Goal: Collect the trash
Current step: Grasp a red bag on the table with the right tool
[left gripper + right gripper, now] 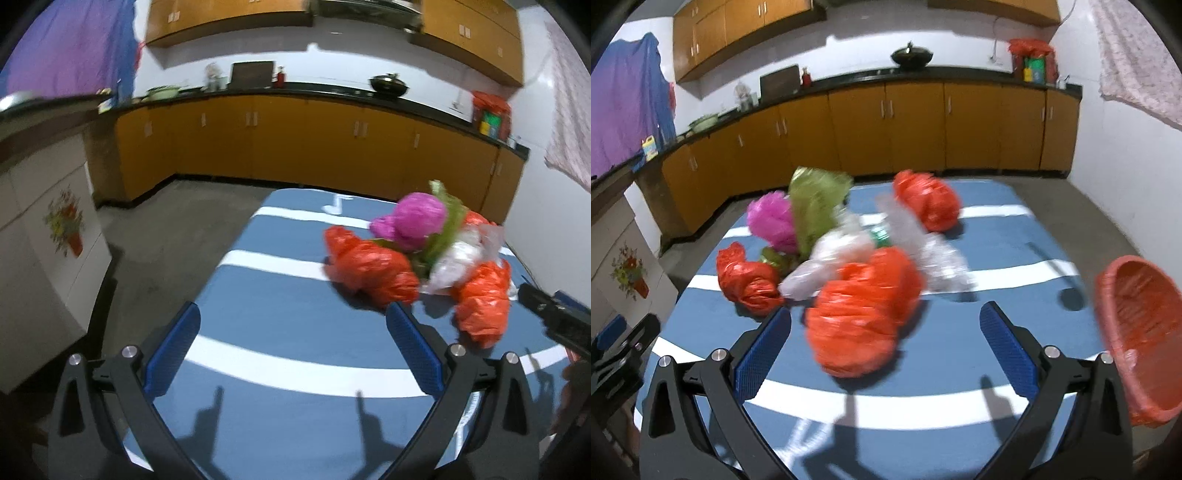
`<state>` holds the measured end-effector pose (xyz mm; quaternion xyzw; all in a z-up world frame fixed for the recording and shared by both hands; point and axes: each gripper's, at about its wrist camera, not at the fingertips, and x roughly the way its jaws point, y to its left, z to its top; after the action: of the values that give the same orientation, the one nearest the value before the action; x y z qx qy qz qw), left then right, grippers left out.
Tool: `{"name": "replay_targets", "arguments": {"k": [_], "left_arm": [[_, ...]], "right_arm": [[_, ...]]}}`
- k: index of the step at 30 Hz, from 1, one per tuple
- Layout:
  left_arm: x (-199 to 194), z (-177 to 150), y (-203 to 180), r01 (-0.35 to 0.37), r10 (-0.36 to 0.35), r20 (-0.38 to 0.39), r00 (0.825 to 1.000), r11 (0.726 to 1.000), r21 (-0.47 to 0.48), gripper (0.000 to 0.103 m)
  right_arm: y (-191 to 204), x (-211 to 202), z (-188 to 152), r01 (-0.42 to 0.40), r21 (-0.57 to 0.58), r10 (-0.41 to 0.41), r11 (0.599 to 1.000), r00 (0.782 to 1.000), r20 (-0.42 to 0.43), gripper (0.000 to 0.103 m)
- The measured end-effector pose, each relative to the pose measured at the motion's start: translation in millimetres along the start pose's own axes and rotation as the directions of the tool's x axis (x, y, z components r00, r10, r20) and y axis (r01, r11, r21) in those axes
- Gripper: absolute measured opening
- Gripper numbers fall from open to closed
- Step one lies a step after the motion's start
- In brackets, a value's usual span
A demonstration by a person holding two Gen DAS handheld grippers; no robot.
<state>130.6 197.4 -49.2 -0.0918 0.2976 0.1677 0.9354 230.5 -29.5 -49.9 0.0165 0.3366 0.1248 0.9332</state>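
A heap of crumpled plastic bags lies on a blue table with white stripes (280, 321) (960, 339). It holds orange bags (369, 269) (864, 314), a pink bag (413, 218) (772, 221), a green bag (447, 225) (816, 203) and clear bags (458, 262) (842, 258). My left gripper (293, 314) is open and empty, left of the heap. My right gripper (885, 317) is open, with the nearest orange bag between its fingers, not gripped. An orange basket (1141, 332) stands at the right table edge.
Orange kitchen cabinets (295, 136) under a dark counter run along the far wall. A white cabinet with a flower sticker (55, 236) stands left of the table. Grey floor (166, 236) surrounds the table. A white wall (1126, 166) is on the right.
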Motion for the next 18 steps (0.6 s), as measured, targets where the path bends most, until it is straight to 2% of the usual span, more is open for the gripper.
{"name": "replay_targets", "arguments": {"k": [2, 4, 7, 10, 13, 14, 17, 18], "left_arm": [[0, -1, 10, -0.001, 0.001, -0.007, 1.000, 1.000, -0.022, 0.099], [-1, -1, 19, -0.005, 0.005, -0.009, 1.000, 0.999, -0.041, 0.099], [-1, -3, 25, -0.005, 0.005, -0.009, 1.000, 0.999, -0.051, 0.099], [2, -5, 29, -0.002, 0.001, -0.018, 1.000, 0.998, -0.056, 0.099], [7, -5, 29, 0.008, -0.010, -0.032, 0.999, 0.998, -0.068, 0.099], [9, -6, 29, 0.012, -0.015, -0.035, 0.999, 0.997, -0.071, 0.099], [16, -4, 25, 0.032, -0.037, -0.052, 0.998, 0.996, -0.082, 0.099], [18, -3, 22, 0.039, -0.044, -0.057, 0.997, 0.996, -0.083, 0.099]], "right_arm": [[8, 12, 1, 0.016, 0.004, -0.016, 1.000, 1.000, -0.008, 0.101], [16, 23, 1, 0.066, -0.016, -0.066, 0.998, 0.998, -0.015, 0.099], [20, 38, 0, 0.114, -0.031, -0.116, 0.993, 0.992, -0.043, 0.093], [18, 50, -2, 0.125, -0.020, -0.126, 0.992, 0.989, -0.083, 0.087], [18, 59, -5, 0.109, -0.023, -0.110, 0.994, 0.987, -0.114, 0.070], [18, 62, -7, 0.102, -0.028, -0.104, 0.994, 0.987, -0.125, 0.059], [17, 61, -9, 0.075, -0.040, -0.079, 0.996, 0.988, -0.134, 0.049], [16, 59, -10, 0.074, -0.040, -0.079, 0.996, 0.988, -0.130, 0.048]]}}
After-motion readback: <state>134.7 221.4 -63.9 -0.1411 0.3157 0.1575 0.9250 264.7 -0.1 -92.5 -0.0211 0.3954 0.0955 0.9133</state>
